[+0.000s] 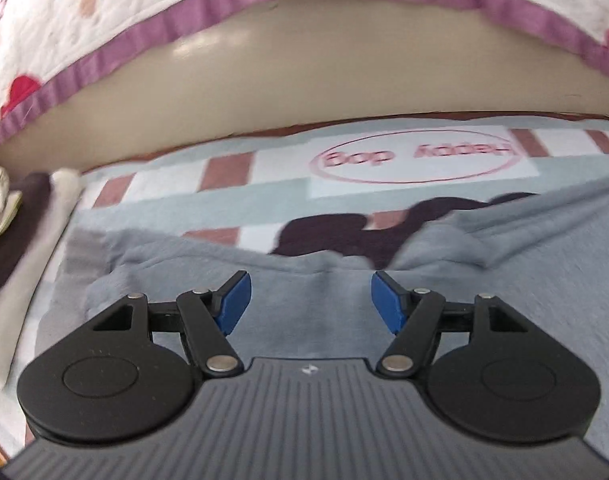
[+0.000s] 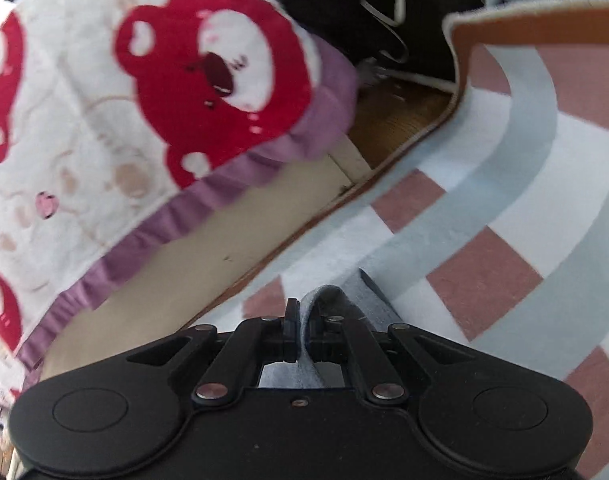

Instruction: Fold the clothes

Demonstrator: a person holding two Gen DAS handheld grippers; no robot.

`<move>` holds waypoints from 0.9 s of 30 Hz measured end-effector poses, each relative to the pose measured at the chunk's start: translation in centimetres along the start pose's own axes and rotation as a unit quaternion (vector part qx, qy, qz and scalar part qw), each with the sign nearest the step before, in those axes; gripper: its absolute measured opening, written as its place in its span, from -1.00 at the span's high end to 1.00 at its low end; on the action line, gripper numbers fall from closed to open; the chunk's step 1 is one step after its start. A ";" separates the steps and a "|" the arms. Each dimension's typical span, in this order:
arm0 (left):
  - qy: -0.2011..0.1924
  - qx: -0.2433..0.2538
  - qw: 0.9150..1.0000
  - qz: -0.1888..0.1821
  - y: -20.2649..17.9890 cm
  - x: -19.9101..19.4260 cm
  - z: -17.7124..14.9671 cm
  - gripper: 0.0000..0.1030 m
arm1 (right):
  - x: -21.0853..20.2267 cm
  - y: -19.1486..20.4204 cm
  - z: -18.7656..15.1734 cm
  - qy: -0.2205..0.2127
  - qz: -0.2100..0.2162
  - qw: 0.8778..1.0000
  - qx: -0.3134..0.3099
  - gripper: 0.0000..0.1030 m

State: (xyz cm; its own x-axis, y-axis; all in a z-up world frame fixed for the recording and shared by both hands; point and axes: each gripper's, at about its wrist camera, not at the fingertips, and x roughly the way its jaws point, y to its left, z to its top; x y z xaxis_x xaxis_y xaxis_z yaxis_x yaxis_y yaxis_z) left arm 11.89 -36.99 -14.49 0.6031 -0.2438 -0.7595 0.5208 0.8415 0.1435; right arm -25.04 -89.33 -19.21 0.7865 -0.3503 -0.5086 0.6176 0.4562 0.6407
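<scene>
My right gripper (image 2: 300, 336) is clamped on a fold of the grey garment (image 1: 288, 304), which lies rumpled on the patterned mat (image 2: 504, 184). My left gripper (image 1: 310, 300) hangs over it, fingers apart – empty. The thin pinch could slip if I lift fast. Beyond the mat's far edge sits a bear-print blanket (image 2: 144, 92) (dark clothes (image 1: 324, 232) crowd the garment too).
</scene>
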 end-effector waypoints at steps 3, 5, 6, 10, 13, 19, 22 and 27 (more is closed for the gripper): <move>0.034 -0.063 0.997 -0.003 2.6 1.4 0.8 -0.28 | 0.8 0.9 -0.5 0.005 -0.022 0.999 -0.031 0.91; 0.086 -0.076 0.993 0.019 3.8 3.0 1.7 -0.29 | 1.5 1.1 -0.4 0.007 -0.031 0.999 -0.038 0.91; 0.119 -0.078 0.989 0.034 4.3 4.0 2.3 -0.29 | 1.8 1.0 -0.4 0.008 -0.033 0.999 -0.035 0.91; 0.163 -0.245 0.956 -0.010 9.1 6.9 3.8 -0.29 | 2.4 0.6 -0.5 0.020 -0.044 0.998 -0.031 0.91; 0.202 -0.335 0.920 -0.014 11.1 9.4 4.4 -0.29 | 2.4 1.0 -0.7 0.022 -0.048 0.998 -0.045 0.91; 0.230 -0.274 0.930 0.085 11.8 12.0 6.7 -0.81 | 2.1 1.1 -0.7 0.023 -0.048 0.997 -0.049 0.90; 0.257 -0.303 0.911 0.111 13.0 13.7 6.6 -0.81 | 2.1 1.2 -0.7 0.025 -0.051 0.997 -0.048 0.90; 0.304 -0.272 0.903 0.134 12.1 15.6 7.0 -0.85 | 2.4 1.2 -0.9 0.027 -0.056 0.997 -0.049 0.89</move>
State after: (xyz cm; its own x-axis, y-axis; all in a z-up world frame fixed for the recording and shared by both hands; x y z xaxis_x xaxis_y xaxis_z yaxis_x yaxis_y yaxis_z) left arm 31.80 -33.97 -20.19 0.1343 0.1740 -0.9756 -0.0670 0.9838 0.1662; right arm -22.44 -88.88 -20.14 0.7097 -0.3603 -0.6054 0.6954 0.4955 0.5204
